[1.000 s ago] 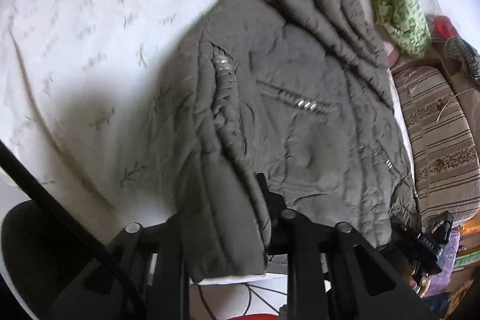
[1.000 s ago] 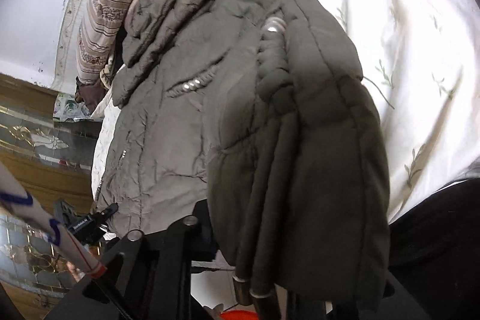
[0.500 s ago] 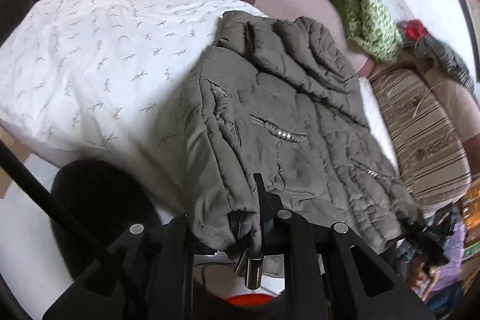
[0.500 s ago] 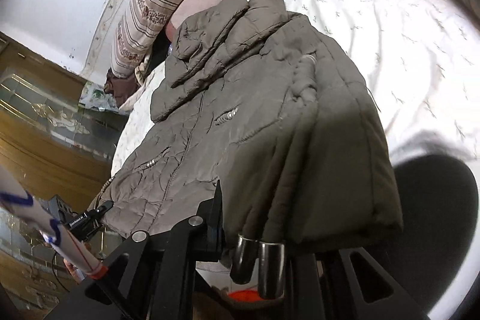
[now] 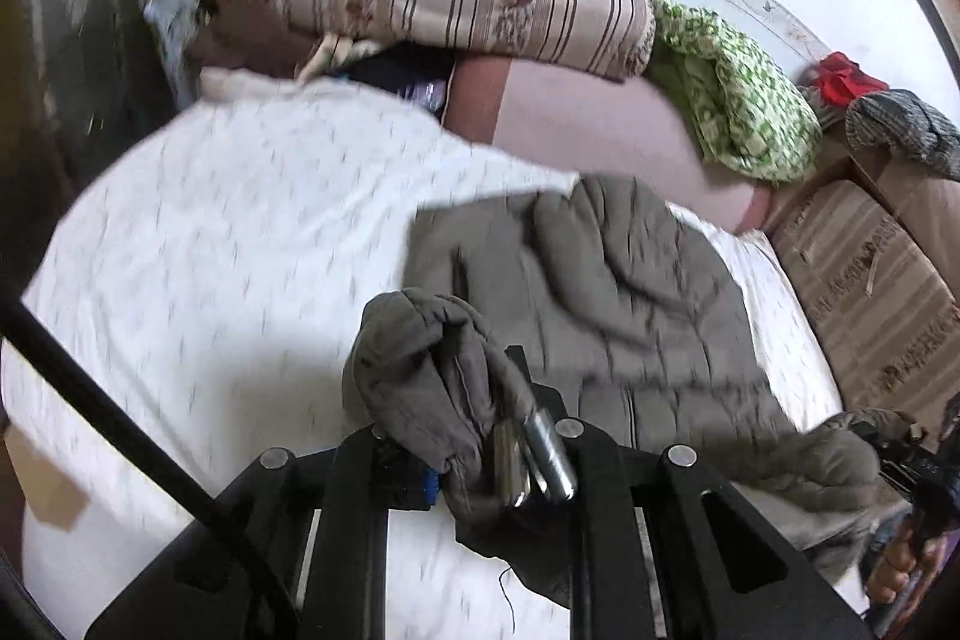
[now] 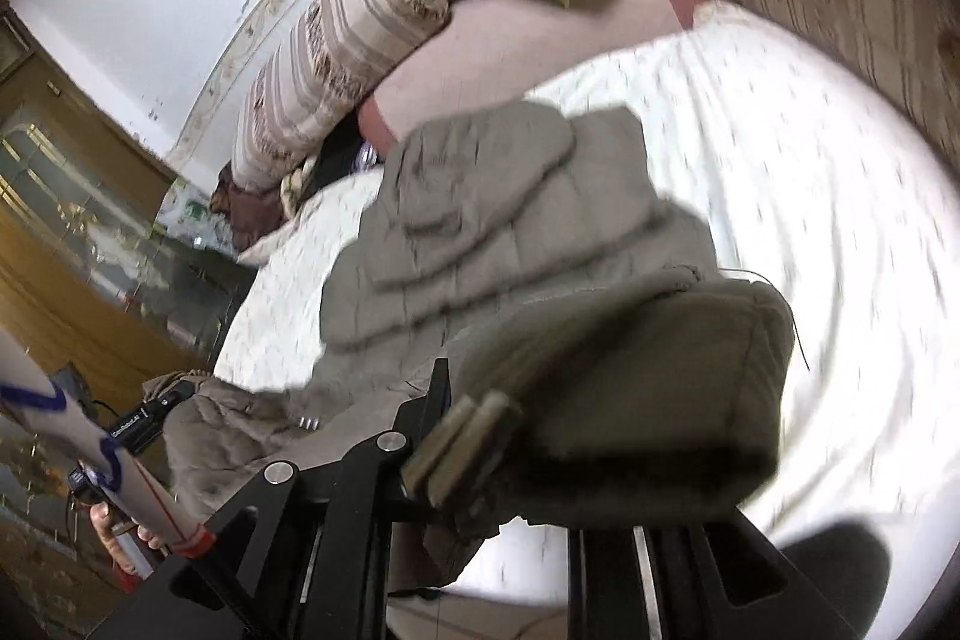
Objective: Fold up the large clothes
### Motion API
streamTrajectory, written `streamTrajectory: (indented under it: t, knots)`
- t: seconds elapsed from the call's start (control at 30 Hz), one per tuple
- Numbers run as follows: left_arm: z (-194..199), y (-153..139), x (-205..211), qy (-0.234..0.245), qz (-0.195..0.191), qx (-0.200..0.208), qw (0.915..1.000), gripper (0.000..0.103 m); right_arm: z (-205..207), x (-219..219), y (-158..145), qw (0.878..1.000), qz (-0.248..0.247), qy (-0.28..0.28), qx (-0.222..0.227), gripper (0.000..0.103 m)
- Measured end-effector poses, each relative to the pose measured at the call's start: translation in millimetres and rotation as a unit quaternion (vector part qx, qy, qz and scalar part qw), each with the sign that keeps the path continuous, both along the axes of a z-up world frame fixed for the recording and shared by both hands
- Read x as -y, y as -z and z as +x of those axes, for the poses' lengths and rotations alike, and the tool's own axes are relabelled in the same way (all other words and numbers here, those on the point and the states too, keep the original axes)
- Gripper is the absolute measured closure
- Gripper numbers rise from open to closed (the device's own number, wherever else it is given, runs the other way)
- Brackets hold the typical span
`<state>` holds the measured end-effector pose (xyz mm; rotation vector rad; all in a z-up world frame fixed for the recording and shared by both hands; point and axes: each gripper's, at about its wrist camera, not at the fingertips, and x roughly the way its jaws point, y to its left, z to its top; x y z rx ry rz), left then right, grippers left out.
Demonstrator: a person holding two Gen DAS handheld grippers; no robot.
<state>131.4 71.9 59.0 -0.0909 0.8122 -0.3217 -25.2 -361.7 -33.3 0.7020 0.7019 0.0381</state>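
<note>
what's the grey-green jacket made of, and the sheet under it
Jacket: looks like thin matte synthetic shell, padded; stitched quilt lines and puffy folds suggest it, though blur hides detail. Sheet: seems soft woven cotton or a blend, matte white with small printed sprigs.

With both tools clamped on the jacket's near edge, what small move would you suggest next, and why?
Probably carry both grips forward toward the collar end. The left tool and right tool each pinch bunched hem of the olive padded jacket, whose far half lies flat on the white bedsheet, so laying the hem over would halve it.
</note>
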Motion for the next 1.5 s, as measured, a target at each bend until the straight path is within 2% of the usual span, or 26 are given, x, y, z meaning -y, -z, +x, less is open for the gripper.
streamTrajectory:
  t: [0.13, 0.27, 0.37, 0.47, 0.57, 0.77, 0.83, 0.87, 0.9, 0.93, 1.0, 1.07, 1.1, 1.17, 1.23, 1.3, 1.4, 1.5]
  knots:
    - [72.9, -10.2, 35.9, -0.025, 0.017, 0.004, 0.9995, 0.086, 47.1, 19.6, -19.5, 1.000, -0.005, 0.011, 0.016, 0.085]
    - [142.2, -1.8, 60.7, -0.050, 0.026, -0.018, 0.9983, 0.086, 109.7, 37.8, -36.5, 1.000, -0.016, 0.016, 0.019, 0.085]
    - [196.8, 12.9, 78.7, -0.068, 0.040, -0.041, 0.9960, 0.086, 157.8, 53.0, -33.6, 1.000, -0.015, 0.022, 0.004, 0.085]
    - [250.9, 35.7, 99.9, -0.083, 0.062, -0.064, 0.9925, 0.086, 213.6, 68.5, -15.0, 0.999, -0.020, 0.029, -0.023, 0.085]
    - [285.6, 60.7, 114.1, -0.090, 0.079, -0.083, 0.9893, 0.086, 260.7, 83.1, 10.2, 0.998, -0.025, 0.042, -0.050, 0.084]
    - [348.1, 115.1, 139.8, -0.107, 0.096, -0.123, 0.9820, 0.082, 317.9, 107.1, 56.4, 0.995, 0.009, 0.069, -0.077, 0.080]
    - [356.8, 123.4, 137.0, -0.108, 0.075, -0.146, 0.9805, 0.078, 327.1, 115.9, 66.6, 0.994, 0.038, 0.076, -0.075, 0.076]
    - [359.8, 124.0, 134.4, -0.107, 0.062, -0.152, 0.9805, 0.075, 328.4, 118.8, 68.8, 0.993, 0.050, 0.078, -0.070, 0.070]
    - [360.6, 121.6, 128.3, -0.102, 0.034, -0.159, 0.9815, 0.068, 329.2, 123.3, 69.6, 0.992, 0.068, 0.080, -0.063, 0.067]
    - [357.9, 115.7, 121.5, -0.091, 0.001, -0.159, 0.9831, 0.057, 327.4, 127.0, 68.7, 0.992, 0.085, 0.083, -0.052, 0.058]
    - [345.4, 99.8, 110.4, -0.071, -0.050, -0.147, 0.9853, 0.048, 320.3, 129.6, 61.6, 0.991, 0.094, 0.091, -0.035, 0.047]
    - [331.0, 81.8, 103.2, -0.054, -0.079, -0.133, 0.9865, 0.046, 313.4, 126.2, 50.5, 0.993, 0.083, 0.087, -0.018, 0.021]
    - [324.7, 73.9, 103.7, -0.046, -0.082, -0.128, 0.9873, 0.045, 307.7, 123.3, 41.3, 0.994, 0.066, 0.088, -0.005, 0.017]
    - [309.6, 57.5, 108.7, -0.038, -0.074, -0.111, 0.9903, 0.042, 295.8, 112.1, 18.8, 0.996, 0.017, 0.086, 0.014, 0.015]
    - [289.3, 45.9, 130.1, -0.019, -0.039, -0.091, 0.9949, 0.039, 288.3, 95.7, 0.2, 0.996, -0.039, 0.076, 0.022, 0.015]
    - [273.7, 46.8, 158.2, 0.004, -0.002, -0.078, 0.9969, 0.039, 285.7, 73.0, -8.6, 0.993, -0.102, 0.065, 0.014, 0.015]
    - [254.3, 61.1, 201.8, 0.039, 0.041, -0.070, 0.9959, 0.039, 290.6, 38.6, 2.8, 0.986, -0.162, 0.032, -0.014, 0.016]
    - [244.2, 86.5, 243.9, 0.069, 0.077, -0.069, 0.9922, 0.039, 299.5, 16.4, 25.7, 0.972, -0.232, 0.024, -0.043, 0.017]
